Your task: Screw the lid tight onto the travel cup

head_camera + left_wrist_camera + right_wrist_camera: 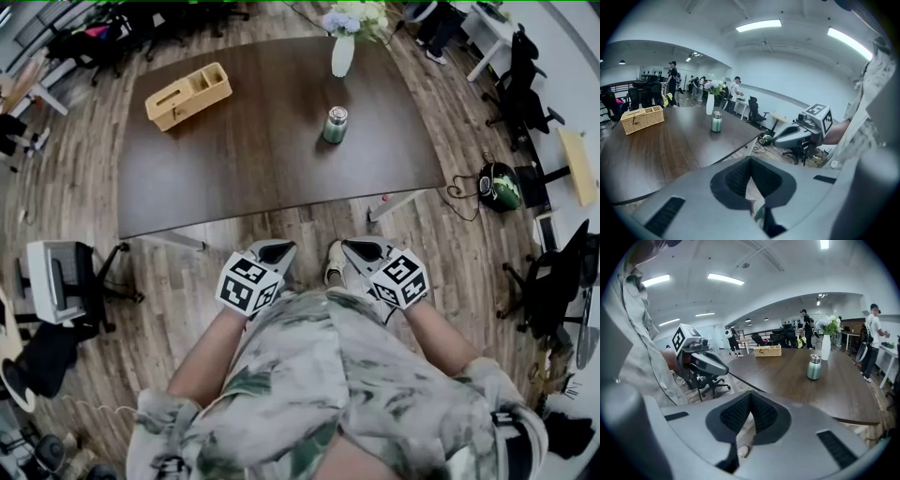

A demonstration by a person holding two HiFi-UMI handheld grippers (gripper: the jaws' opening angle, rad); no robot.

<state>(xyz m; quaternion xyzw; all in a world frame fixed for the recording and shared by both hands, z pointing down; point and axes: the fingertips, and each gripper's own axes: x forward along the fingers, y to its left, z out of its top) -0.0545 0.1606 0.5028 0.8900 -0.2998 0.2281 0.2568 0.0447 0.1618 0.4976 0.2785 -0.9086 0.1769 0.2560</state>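
Observation:
The travel cup (335, 125) is green with a silver lid on top and stands upright on the dark wooden table (244, 159), right of centre. It also shows as the cup (716, 122) in the left gripper view and the cup (814, 367) in the right gripper view. Both grippers hang side by side in front of the person's body, short of the table's near edge and well away from the cup. The left gripper (278, 249) is shut with nothing in it, its jaws meeting in its own view (751, 162). The right gripper (361, 249) is likewise shut and empty (750, 398).
A wicker basket (187, 95) sits at the table's far left, a white vase with flowers (343, 54) behind the cup. Office chairs (61, 278) stand at the left and right. A green helmet (499, 186) and cables lie on the floor right of the table.

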